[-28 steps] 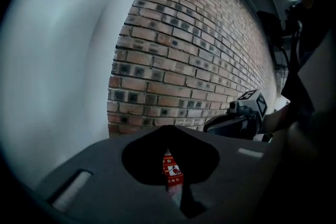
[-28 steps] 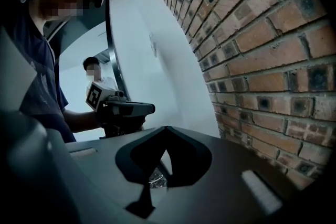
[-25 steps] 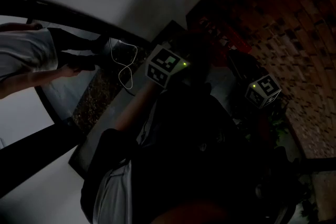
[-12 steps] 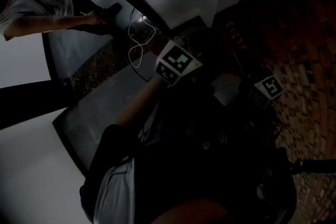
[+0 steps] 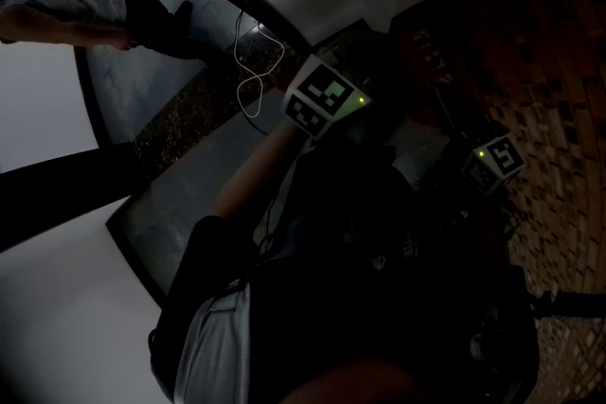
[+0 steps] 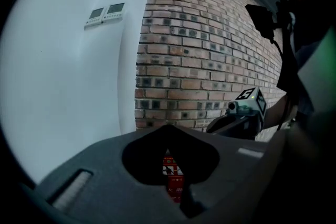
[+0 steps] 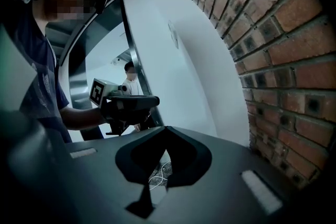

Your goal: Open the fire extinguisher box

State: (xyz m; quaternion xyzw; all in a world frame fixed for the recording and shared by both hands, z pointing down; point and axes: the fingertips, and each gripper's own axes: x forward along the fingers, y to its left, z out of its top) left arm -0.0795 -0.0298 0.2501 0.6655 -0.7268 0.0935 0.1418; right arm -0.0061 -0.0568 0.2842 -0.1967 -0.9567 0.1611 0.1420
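Observation:
Below the meeting tips of my left gripper, a red box with white pictogram labels shows through the opening between the jaws. The jaws are shut with nothing between them, and the box lies apart from them, farther ahead. My right gripper is also shut and holds nothing; it points along the white wall toward the floor. In the dark head view only the two marker cubes stand out, the left cube and the right cube, with a dim reddish box beyond them by the brick wall.
A brick wall meets a white wall that carries two small control panels. A white cable lies looped on the grey floor. Another person stands at the upper left by a dark curved frame.
The head view has swung, so the other person has slid toward the upper left edge. Both marker cubes have shifted slightly right in the picture. Both grippers stay side by side.

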